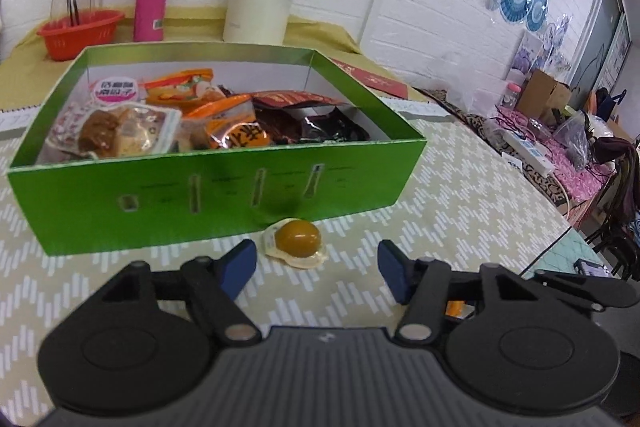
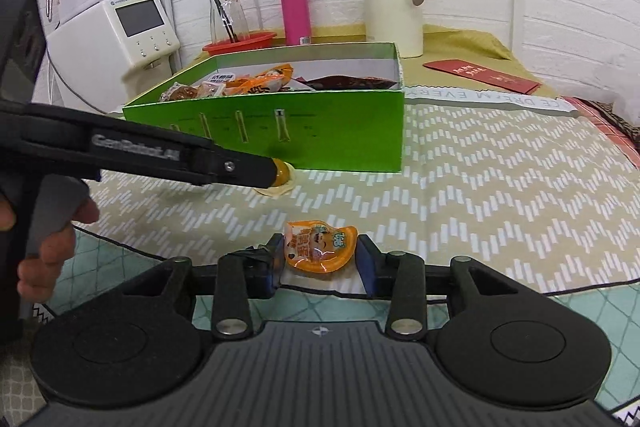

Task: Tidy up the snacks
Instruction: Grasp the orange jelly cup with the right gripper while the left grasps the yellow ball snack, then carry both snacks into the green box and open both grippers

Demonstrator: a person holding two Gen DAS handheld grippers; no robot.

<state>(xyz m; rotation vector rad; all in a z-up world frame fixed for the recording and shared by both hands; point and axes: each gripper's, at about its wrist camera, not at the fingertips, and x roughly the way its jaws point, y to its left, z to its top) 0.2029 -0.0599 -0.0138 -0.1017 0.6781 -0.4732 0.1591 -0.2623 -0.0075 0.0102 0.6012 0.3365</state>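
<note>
Two grippers are at work. The right gripper [image 2: 319, 259] squeezes an orange snack pack [image 2: 319, 247] near the table edge. The left gripper [image 1: 316, 267] is spread wide, holding nothing, close to a brown egg snack [image 1: 297, 235] lying beside the green box [image 1: 224, 199]. That box is full of snack packets [image 1: 168, 119]. "GenRobot.AI" is printed on the left tool.

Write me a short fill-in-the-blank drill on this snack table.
1. The green cardboard box holds packets of ____.
2. The brown vacuum-packed egg lies on the table just in front of the ____.
3. The orange snack packet sits between the fingers of the ____ gripper.

Missing: snacks; box; right
</note>
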